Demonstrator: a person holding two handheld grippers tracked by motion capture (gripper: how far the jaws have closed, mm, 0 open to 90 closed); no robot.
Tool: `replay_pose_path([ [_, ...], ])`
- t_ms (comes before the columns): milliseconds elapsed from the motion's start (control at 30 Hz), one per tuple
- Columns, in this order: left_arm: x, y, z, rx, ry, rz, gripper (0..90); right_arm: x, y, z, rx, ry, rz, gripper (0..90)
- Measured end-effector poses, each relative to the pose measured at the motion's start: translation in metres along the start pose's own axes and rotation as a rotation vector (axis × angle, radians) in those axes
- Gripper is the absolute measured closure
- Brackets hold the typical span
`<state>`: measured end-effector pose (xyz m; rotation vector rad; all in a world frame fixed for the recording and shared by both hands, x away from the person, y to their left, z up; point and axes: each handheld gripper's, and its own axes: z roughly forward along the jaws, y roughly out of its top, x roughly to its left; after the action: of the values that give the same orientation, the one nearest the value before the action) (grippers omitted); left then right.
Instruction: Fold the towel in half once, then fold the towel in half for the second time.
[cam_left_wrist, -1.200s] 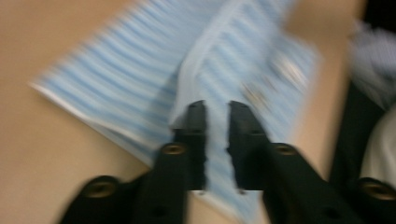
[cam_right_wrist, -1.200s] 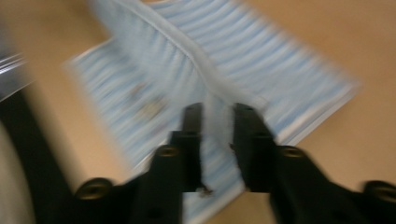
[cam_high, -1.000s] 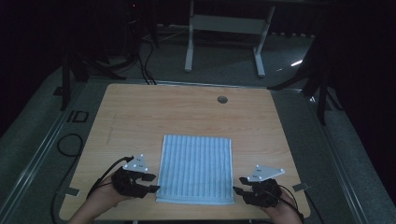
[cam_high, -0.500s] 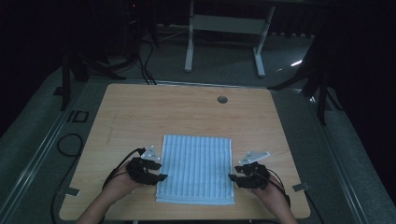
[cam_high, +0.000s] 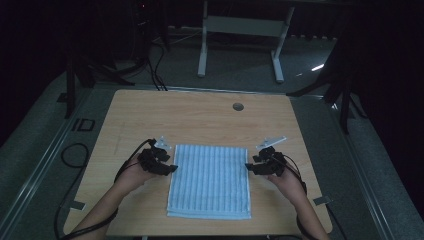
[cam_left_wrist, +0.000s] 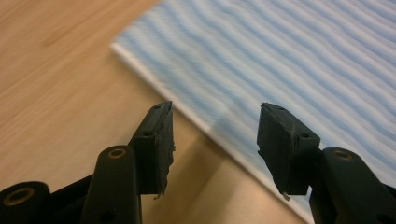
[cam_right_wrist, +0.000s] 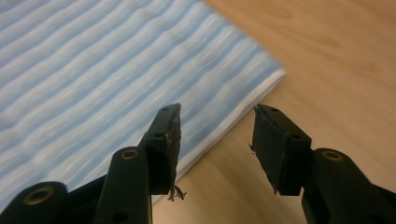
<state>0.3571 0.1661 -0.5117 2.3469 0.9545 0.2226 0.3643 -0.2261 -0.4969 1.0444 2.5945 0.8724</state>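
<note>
Flat, the striped towel (cam_high: 209, 181) runs lengthwise away from the person.

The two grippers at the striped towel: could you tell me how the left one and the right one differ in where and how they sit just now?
The left gripper sits at the towel's left edge, pointing right; the right gripper sits at the right edge, pointing left. In its own view, the left gripper's jaws straddle the white hem with the right jaw over the stripes; the right gripper's left jaw is the one over the stripes. Both are open, near the far corners, holding nothing.
</note>
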Motion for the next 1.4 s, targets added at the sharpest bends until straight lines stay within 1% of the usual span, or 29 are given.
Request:
replay_pose_path([
  [33, 0.004, 0.002, 0.001, -0.001, 0.005, -0.009, 45.8, -0.002, 0.003, 0.002, 0.002, -0.006, 0.005, 50.1],
  [67, 0.008, 0.004, 0.001, -0.002, 0.011, -0.019, 45.7, -0.005, 0.006, 0.003, 0.004, 0.001, 0.01, 49.5],
  [133, 0.016, 0.008, 0.003, -0.006, 0.008, -0.039, 45.7, -0.009, 0.01, 0.006, 0.001, 0.0, 0.012, 49.5],
  [167, 0.019, 0.011, 0.003, -0.011, 0.014, -0.043, 44.6, -0.012, 0.014, 0.008, 0.004, 0.001, 0.025, 48.8],
  [233, 0.026, 0.016, 0.006, -0.004, 0.01, -0.055, 42.0, -0.016, 0.019, 0.011, 0.006, 0.005, 0.035, 47.6],
  [333, 0.034, 0.022, 0.012, 0.011, 0.009, -0.059, 39.1, -0.022, 0.027, 0.017, 0.016, -0.001, 0.047, 43.7],
  [400, 0.037, 0.025, 0.017, 0.015, 0.024, -0.057, 38.3, -0.025, 0.032, 0.021, 0.027, -0.002, 0.056, 41.6],
  [500, 0.043, 0.028, 0.024, 0.012, 0.007, -0.042, 38.3, -0.031, 0.039, 0.028, 0.05, -0.006, 0.068, 41.2],
  [567, 0.048, 0.03, 0.028, 0.021, 0.015, -0.053, 38.4, -0.036, 0.043, 0.033, 0.059, 0.0, 0.091, 41.0],
  [633, 0.053, 0.032, 0.033, 0.021, 0.007, -0.081, 38.4, -0.041, 0.048, 0.037, 0.068, -0.001, 0.105, 41.1],
  [667, 0.055, 0.033, 0.035, 0.024, 0.008, -0.086, 38.4, -0.043, 0.049, 0.039, 0.073, 0.002, 0.113, 41.0],
  [700, 0.056, 0.034, 0.036, 0.02, 0.002, -0.092, 38.4, -0.045, 0.051, 0.041, 0.083, 0.007, 0.123, 41.0],
  [733, 0.058, 0.035, 0.038, 0.017, -0.024, -0.103, 38.4, -0.046, 0.052, 0.043, 0.089, 0.006, 0.125, 41.0],
  [800, 0.059, 0.036, 0.04, 0.019, -0.031, -0.102, 39.1, -0.048, 0.053, 0.048, 0.104, 0.008, 0.134, 41.3],
  [867, 0.06, 0.037, 0.042, 0.012, -0.053, -0.114, 40.8, -0.048, 0.053, 0.053, 0.123, -0.008, 0.123, 42.0],
  [933, 0.061, 0.039, 0.045, 0.014, -0.069, -0.121, 42.2, -0.049, 0.053, 0.059, 0.149, -0.011, 0.12, 43.5],
  [967, 0.061, 0.04, 0.047, 0.015, -0.07, -0.117, 42.8, -0.049, 0.053, 0.063, 0.166, -0.013, 0.121, 45.2],
  [1000, 0.06, 0.041, 0.048, 0.02, -0.067, -0.109, 44.9, -0.049, 0.053, 0.065, 0.181, -0.017, 0.126, 46.7],
  [1033, 0.058, 0.042, 0.051, 0.036, -0.07, -0.088, 47.0, -0.05, 0.053, 0.067, 0.181, -0.014, 0.123, 48.6],
  [1067, 0.057, 0.043, 0.053, 0.05, -0.069, -0.075, 47.0, -0.051, 0.052, 0.069, 0.186, -0.008, 0.129, 49.6],
  [1100, 0.056, 0.043, 0.054, 0.059, -0.068, -0.07, 48.2, -0.052, 0.052, 0.072, 0.195, -0.014, 0.13, 51.7],
  [1133, 0.056, 0.044, 0.056, 0.066, -0.069, -0.069, 51.2, -0.052, 0.051, 0.073, 0.199, -0.011, 0.127, 54.4],
  [1200, 0.056, 0.045, 0.058, 0.05, -0.081, -0.081, 53.7, -0.053, 0.053, 0.074, 0.196, 0.005, 0.145, 58.3],
  [1233, 0.056, 0.045, 0.059, 0.046, -0.088, -0.085, 59.0, -0.053, 0.054, 0.074, 0.201, 0.003, 0.146, 64.3],
  [1267, 0.055, 0.045, 0.059, 0.045, -0.089, -0.09, 60.7, -0.052, 0.054, 0.074, 0.21, 0.009, 0.147, 69.3],
  [1300, 0.055, 0.046, 0.06, 0.047, -0.093, -0.094, 67.2, -0.05, 0.055, 0.074, 0.217, 0.005, 0.128, 72.7],
  [1333, 0.055, 0.046, 0.06, 0.047, -0.093, -0.094, 74.8, -0.05, 0.055, 0.074, 0.217, 0.005, 0.128, 72.7],
  [1367, 0.054, 0.047, 0.059, 0.021, -0.085, -0.096, 74.8, -0.049, 0.055, 0.075, 0.223, 0.007, 0.119, 77.7],
  [1400, 0.054, 0.049, 0.057, 0.01, -0.086, -0.108, 85.9, -0.045, 0.058, 0.072, 0.22, -0.009, 0.105, 84.7],
])
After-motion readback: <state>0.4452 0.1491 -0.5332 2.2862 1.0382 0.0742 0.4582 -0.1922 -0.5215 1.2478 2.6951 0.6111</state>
